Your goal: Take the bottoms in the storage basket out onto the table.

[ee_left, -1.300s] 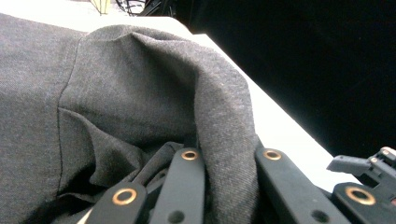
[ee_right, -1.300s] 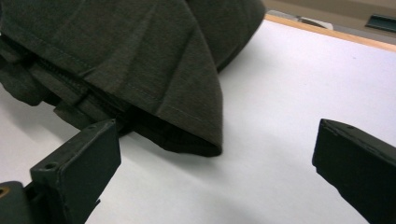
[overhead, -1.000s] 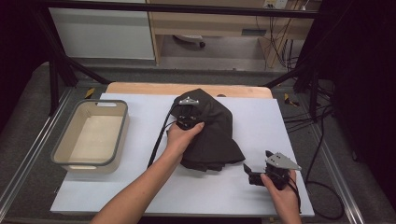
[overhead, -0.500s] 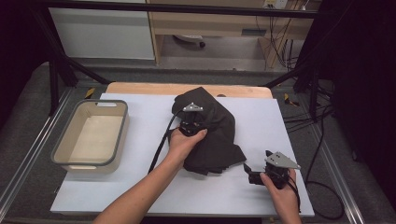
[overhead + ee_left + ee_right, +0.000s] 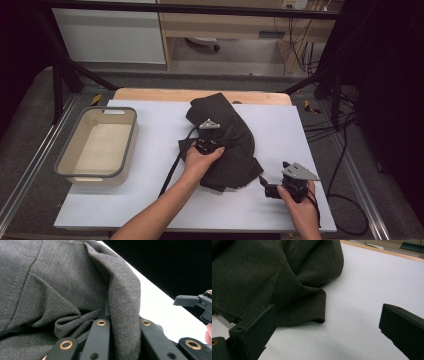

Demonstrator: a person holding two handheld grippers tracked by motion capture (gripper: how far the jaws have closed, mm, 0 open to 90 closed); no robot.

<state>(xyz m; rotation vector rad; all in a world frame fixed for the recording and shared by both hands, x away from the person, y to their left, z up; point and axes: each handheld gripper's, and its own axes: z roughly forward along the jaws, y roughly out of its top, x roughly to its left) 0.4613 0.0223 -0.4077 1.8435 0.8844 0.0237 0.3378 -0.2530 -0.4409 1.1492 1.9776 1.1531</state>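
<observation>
The left hand-held gripper (image 5: 207, 141) rests on the dark cloth (image 5: 227, 142), beside a grey bin (image 5: 131, 145).

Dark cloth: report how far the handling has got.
Done: the left tongs are shut on a fold of the dark cloth, which lies crumpled, not flat, on the white table. In hand: the right tongs, jaws open, sit near its lower corner without touching. Left: grasping that corner; the bin holds nothing.

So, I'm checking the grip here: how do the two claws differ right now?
The left claw is shut on a fold of the dark garment; the right claw is open, holding nothing. The left sits on the garment, the right beside its corner on the white table. Both have black jaws.
</observation>
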